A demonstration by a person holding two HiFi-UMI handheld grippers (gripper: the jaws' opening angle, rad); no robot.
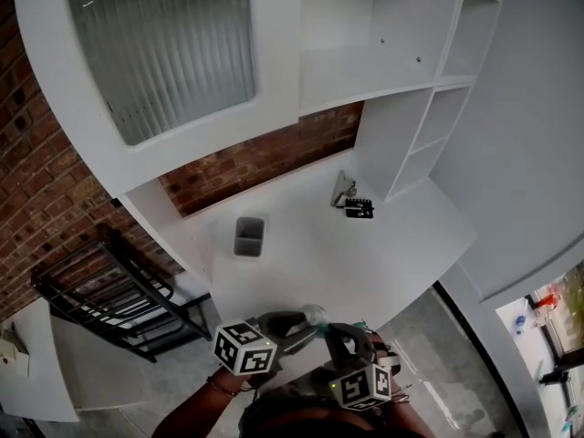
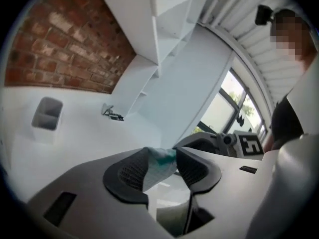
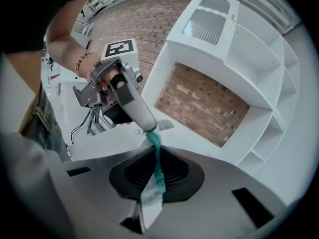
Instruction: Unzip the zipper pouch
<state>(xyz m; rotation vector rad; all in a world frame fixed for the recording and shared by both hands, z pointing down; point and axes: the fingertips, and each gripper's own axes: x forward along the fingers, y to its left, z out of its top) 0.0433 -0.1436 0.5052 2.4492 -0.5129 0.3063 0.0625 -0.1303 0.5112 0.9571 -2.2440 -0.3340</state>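
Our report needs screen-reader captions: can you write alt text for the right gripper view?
The right gripper has its fingers shut on a clear pouch with a teal zipper, which stretches up to the left gripper, held in a person's hand. Behind are white shelves and a brick wall.

Grey bin (image 1: pixel 248 236) and small black object (image 1: pixel 359 208) on white desk (image 1: pixel 319 258)

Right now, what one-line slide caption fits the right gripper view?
Right hand-held gripper clamps the translucent plastic pouch with a teal zipper, its far end pinched by the left hand-held gripper.
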